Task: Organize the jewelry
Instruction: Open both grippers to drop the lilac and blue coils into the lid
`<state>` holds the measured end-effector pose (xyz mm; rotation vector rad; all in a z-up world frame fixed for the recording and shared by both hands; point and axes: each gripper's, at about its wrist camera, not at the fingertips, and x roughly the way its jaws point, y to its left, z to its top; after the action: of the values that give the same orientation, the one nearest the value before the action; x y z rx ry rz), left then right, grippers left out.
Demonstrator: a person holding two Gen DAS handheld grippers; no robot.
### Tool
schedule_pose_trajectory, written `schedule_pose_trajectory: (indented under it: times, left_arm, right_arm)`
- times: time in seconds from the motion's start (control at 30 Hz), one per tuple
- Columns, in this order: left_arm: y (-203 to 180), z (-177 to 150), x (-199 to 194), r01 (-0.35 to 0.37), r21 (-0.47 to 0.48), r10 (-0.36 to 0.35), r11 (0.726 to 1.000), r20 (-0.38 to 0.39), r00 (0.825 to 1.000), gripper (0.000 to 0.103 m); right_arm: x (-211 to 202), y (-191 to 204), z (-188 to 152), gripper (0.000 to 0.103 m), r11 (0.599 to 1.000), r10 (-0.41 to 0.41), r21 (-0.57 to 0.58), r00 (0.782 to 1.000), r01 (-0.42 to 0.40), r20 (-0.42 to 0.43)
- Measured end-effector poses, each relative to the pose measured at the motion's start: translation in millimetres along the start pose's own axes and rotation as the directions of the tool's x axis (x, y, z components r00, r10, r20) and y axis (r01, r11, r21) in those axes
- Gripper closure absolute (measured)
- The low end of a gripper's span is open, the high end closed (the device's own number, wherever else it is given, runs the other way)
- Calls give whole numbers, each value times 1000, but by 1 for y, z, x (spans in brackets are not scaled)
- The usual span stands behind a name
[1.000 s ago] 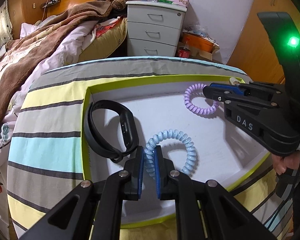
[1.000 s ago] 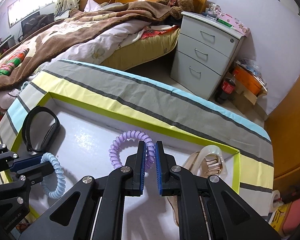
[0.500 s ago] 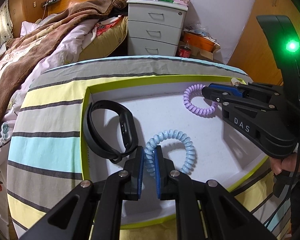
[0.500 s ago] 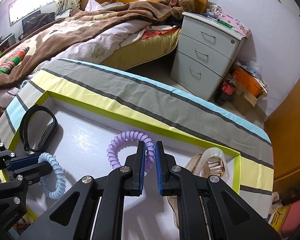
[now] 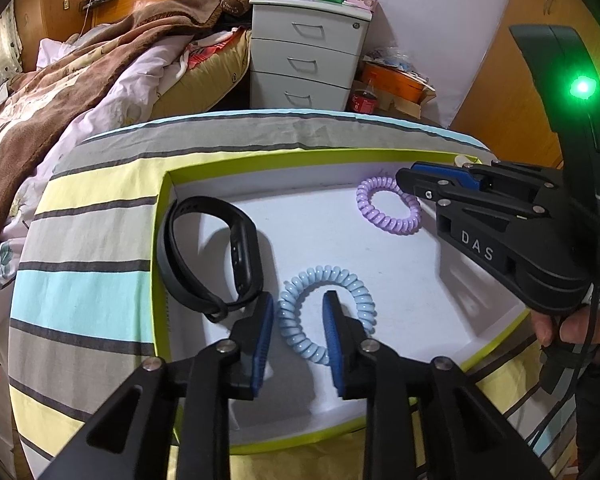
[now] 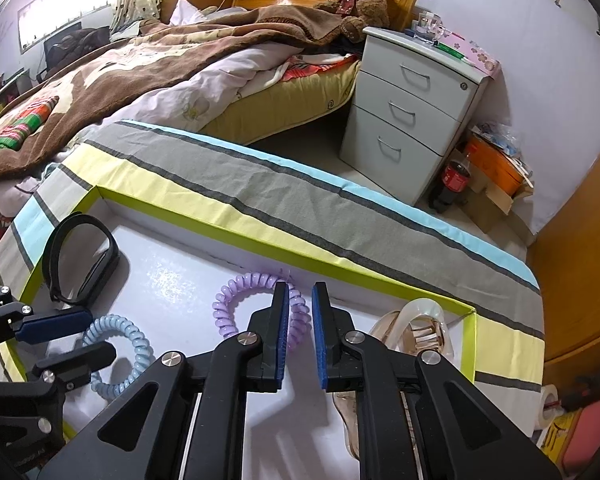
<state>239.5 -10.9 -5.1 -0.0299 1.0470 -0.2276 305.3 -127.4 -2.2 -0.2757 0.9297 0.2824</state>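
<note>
Now my left gripper (image 5: 299,322) is spread apart around one side of the blue coil bracelet (image 5: 327,314), beside the black band (image 5: 210,254) in the white tray (image 5: 158,240). Rightward, my right gripper (image 6: 300,326) stands slightly parted over the purple coil bracelet (image 6: 240,302), near a clear hair claw (image 6: 420,322).

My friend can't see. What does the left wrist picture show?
Open left tongs straddle a blue spiral bracelet inside a white tray with a green rim. Beside it lie a black fitness band and a purple spiral bracelet.
</note>
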Motion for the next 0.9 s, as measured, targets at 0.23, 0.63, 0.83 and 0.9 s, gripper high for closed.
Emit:
schedule_pose_trajectory:
  times: [0.23,0.63,0.83,0.9]
  left_arm:
    - [-4,-1,-13,5,-2,-5,1000,26,1000,56]
    - [-1,-10,-56,17,-20,-15,1000,99,995,44]
    - [2,-22,-77,23,-34,-19,999,132,991,40]
    - [4,-27,-84,30,-41,-24,999,141,990,38]
  right_arm:
    - [-15,-4,-2,86,1000,12,26,999,-13,32]
    - [-63,-5,-18,85,998,20,57,995,-26,98]
    - [-88,-7,-32,85,996,28,79,991,-38,128]
    - [-96,-7,-40,85,995,31,87,990,-44,136]
